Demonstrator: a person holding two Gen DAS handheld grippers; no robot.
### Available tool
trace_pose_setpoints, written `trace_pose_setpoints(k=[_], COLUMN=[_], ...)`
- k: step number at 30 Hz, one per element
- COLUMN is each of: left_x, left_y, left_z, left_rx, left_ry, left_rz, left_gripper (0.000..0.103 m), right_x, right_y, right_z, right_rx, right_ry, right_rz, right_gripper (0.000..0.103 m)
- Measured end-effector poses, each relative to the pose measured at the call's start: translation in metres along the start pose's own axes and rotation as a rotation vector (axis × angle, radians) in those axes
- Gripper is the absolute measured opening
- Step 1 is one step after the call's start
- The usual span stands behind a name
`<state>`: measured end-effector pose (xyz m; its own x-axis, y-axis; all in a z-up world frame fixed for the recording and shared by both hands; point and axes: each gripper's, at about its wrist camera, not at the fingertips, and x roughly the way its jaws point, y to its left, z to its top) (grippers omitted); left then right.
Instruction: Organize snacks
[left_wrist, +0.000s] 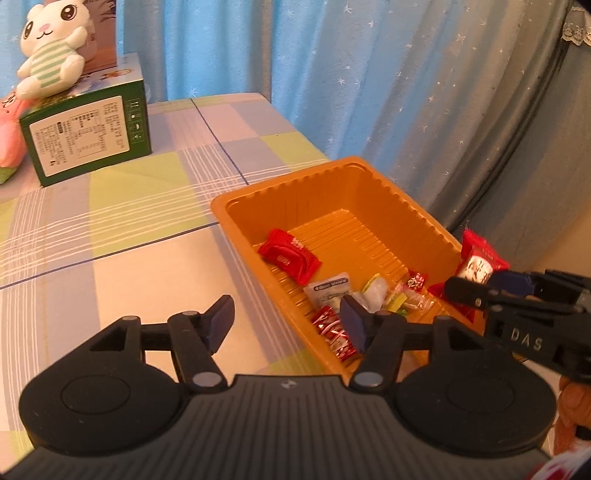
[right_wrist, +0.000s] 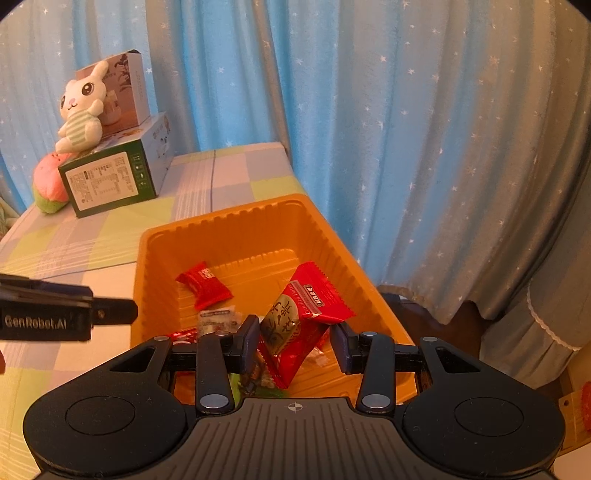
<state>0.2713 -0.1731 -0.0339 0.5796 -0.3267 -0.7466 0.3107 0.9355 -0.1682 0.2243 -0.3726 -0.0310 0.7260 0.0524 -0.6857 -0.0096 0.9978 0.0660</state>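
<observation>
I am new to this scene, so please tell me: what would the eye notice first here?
The orange tray at the table's right edge, by the blue curtain, holds scattered snacks. The right gripper holds a red packet over it; the left gripper is open and holds nothing. A plush rabbit sits on boxes at the far left.

one orange tray (right_wrist: 236, 229), two boxes (right_wrist: 110, 181), two plush toys (right_wrist: 83, 110)

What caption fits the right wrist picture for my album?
Right gripper holding a red snack packet over the orange tray.
</observation>
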Motion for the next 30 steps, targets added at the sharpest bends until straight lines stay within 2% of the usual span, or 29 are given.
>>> trace_pose_setpoints(k=[9,13,14,15,17,30], left_x=[-0.007,-0.009,-0.009,-0.01,-0.012,-0.041], left_y=[0.006,0.011,0.012,0.014,0.017,0.03], left_z=[-0.002,-0.005,-0.006,-0.008,-0.012,-0.046], left_rx=[0.0,-0.01,-0.011,-0.012,-0.015,-0.067], left_ry=[-0.016,-0.015,-0.013,-0.012,-0.01,-0.01], left_rz=[0.018,0.035,0.041,0.046,0.053,0.049], left_gripper=[0.067,0.07,0.073,0.076,0.08,0.1], right_x=[0.004,0.013,0.016,0.018,0.015,-0.03], right_y=[0.009,0.012,0.012,0.012,0.011,-0.014], right_z=[0.013,0.02,0.022,0.023,0.023,-0.015], right_rx=[-0.015,-0.003,-0.002,0.0,0.02,0.165], right_ry=[-0.007,0.011,0.017,0.023,0.006,0.025], right_rz=[0.016,0.077,0.09,0.092,0.081,0.045], right_gripper=[0.042,0.043,0.046,0.063,0.072,0.072])
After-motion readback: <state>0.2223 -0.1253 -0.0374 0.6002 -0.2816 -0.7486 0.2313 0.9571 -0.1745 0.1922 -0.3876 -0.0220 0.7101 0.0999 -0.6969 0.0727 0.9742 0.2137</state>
